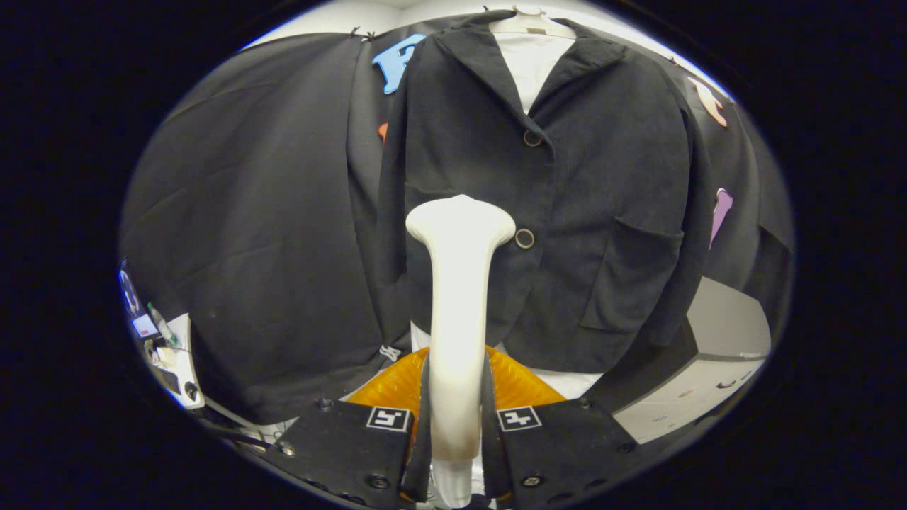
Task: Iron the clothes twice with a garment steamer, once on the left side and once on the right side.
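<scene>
**A:** So where's the steamer (459, 283) being kept at this point?

**B:** It's clamped in the gripper (453, 425). The white handle is pinched from both sides by the fingers (354, 443), closed tight against it, and the steamer is pointed straight ahead toward 12 o'clock. The wide flat head is seen at the top of the handle, laid over the dark jacket (567, 212).

**A:** Which part of the jacket?

**B:** The head is placed on the front panel just beside the lower button (524, 239), which sits at about 3 o'clock from the head. Whether the fabric is actually touched can't be told. A second button (532, 138) is seen higher up, toward 1 o'clock.

**A:** And the jacket itself?

**B:** It's hung on a pale hanger (530, 21) over a white shirt (531, 64). Something orange (521, 386) is spotted under the hem, just beyond the fingers. A grey cabinet (723, 354) is seen off at 4 o'clock.
</scene>
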### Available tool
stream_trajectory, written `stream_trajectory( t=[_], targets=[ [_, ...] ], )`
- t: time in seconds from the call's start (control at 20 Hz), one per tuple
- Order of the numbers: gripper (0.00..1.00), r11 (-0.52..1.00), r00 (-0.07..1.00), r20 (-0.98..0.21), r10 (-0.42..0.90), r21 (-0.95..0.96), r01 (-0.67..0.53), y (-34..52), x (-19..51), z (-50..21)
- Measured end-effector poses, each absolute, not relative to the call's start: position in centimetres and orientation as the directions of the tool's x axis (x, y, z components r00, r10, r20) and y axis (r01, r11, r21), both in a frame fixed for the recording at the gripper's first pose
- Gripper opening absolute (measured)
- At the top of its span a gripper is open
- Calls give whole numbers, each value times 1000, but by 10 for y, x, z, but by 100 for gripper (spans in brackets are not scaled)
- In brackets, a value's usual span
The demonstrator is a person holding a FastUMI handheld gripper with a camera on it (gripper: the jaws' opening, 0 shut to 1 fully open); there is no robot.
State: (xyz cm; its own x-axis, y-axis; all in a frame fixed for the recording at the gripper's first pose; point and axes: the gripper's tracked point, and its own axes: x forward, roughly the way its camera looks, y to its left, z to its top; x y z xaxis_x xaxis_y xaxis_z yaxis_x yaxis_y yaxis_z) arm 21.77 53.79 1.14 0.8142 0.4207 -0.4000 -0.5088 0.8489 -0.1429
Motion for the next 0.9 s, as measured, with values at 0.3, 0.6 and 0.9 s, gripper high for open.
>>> stream_trajectory(
  t=[0.3,0.6,0.9],
  targets=[
    [32,846,801,-438,408,-149,-513,535,215,-10],
    [32,849,778,-491,392,-133,-512,530,214,-37],
    [32,860,772,-509,381,-111,-498,527,213,-45]
  ],
)
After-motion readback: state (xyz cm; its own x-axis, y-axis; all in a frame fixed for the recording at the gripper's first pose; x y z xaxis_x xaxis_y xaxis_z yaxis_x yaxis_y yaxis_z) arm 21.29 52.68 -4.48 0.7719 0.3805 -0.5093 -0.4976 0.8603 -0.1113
